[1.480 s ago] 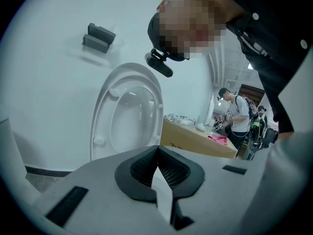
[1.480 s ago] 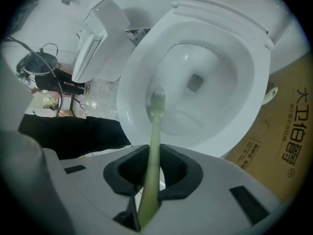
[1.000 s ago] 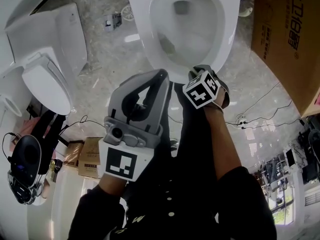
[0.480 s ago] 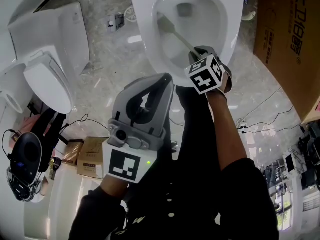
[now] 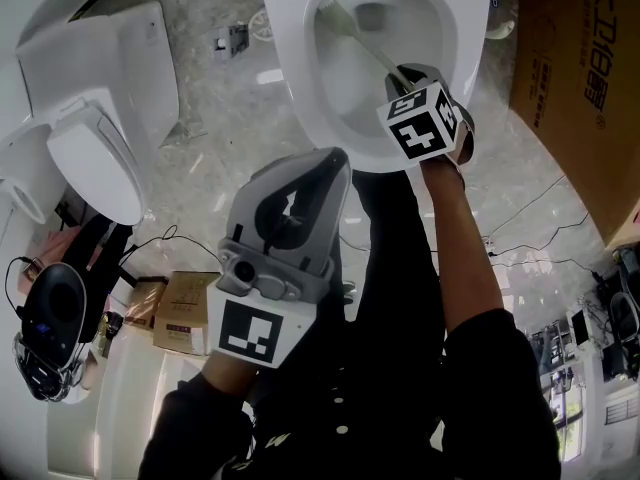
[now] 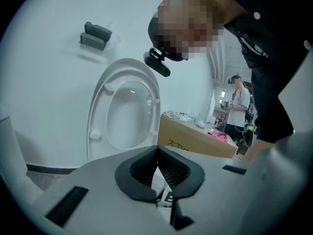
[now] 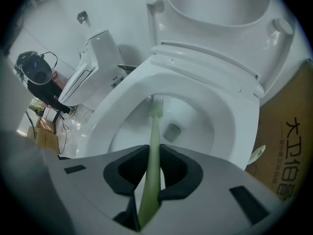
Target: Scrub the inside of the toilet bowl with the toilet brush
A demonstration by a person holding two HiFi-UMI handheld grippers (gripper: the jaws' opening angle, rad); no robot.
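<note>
over the bowl [image 7: 234, 109], right gripper [image 7: 152, 154] jaws clamp a pale-green brush [image 7: 154, 124]; left gripper [image 6: 157, 153] clenched.

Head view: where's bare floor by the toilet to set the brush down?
Best patch: marble floor between the toilet bowl and the spare toilet on the left; only a small metal fitting sits at its far end. The strip beside the cardboard box is narrow, with cables nearer. The lower left is crowded with small boxes.

I see right gripper [image 5: 408, 76] over near rim of toilet bowl [image 5: 290, 68], toilet brush [image 5: 365, 40] slanting from it into bowl (head at upper-left inner wall). Left gripper [image 5: 325, 173] apart, over floor [image 5: 220, 98]. Cardboard box [image 5: 570, 68] at right.
</note>
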